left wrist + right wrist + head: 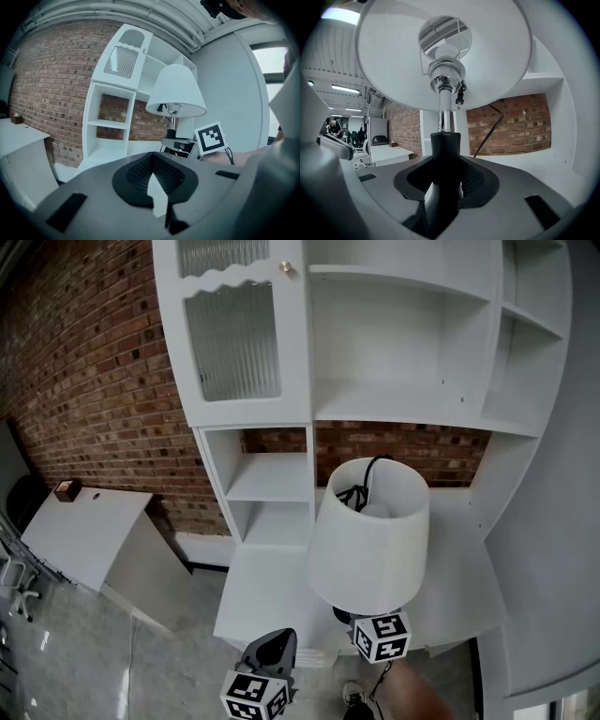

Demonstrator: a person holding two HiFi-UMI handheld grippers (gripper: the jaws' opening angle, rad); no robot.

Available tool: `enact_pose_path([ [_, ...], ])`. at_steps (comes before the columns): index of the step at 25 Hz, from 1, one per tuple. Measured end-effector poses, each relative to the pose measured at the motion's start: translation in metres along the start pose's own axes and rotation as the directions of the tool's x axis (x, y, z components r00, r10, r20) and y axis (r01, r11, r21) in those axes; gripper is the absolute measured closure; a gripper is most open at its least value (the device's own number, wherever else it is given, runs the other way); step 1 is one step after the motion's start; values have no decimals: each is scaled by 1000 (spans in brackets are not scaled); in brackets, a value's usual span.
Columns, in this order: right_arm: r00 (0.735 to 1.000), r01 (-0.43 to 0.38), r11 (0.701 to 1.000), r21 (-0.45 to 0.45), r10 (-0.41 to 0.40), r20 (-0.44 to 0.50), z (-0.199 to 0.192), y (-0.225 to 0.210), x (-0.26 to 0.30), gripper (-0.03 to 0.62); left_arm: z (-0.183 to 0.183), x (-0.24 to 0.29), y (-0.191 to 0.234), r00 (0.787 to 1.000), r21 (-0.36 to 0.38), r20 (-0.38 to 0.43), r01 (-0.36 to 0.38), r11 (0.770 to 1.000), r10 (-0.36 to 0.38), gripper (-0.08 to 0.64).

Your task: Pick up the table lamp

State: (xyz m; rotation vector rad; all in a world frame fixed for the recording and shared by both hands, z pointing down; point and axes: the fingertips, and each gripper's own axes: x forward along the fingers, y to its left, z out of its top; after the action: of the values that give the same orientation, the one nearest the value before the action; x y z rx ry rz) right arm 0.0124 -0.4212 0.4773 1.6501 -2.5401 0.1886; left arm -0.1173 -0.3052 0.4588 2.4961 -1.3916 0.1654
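The table lamp has a white shade (370,540), a chrome neck and a black stem (445,145). It hangs upright above the white tabletop (267,601), in front of the shelf unit. My right gripper (375,629) is under the shade, shut on the black stem, which fills the space between its jaws (445,187). In the left gripper view the lamp (176,93) stands to the right, with the right gripper's marker cube (210,138) beside the stem. My left gripper (274,645) is to the lamp's left, apart from it, jaws together and holding nothing (157,187).
A white shelf unit (272,474) with a ribbed-glass door (234,338) stands against the brick wall (84,381). The lamp's black cord (490,133) trails down behind it. A white desk (84,531) is at the left. A shoe (354,697) shows below.
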Motion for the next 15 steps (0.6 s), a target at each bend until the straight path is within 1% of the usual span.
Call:
enact_pose_path([
  [5,1000,15,1000,12,-15,18,11,10,-15,432,8,-16,2,1000,14,15,6,1000,-7,561],
  [15,998,38,999,-8,-37,52,33,38,-47,432,18,-53,5,999,29,46,17,999,-19,561],
])
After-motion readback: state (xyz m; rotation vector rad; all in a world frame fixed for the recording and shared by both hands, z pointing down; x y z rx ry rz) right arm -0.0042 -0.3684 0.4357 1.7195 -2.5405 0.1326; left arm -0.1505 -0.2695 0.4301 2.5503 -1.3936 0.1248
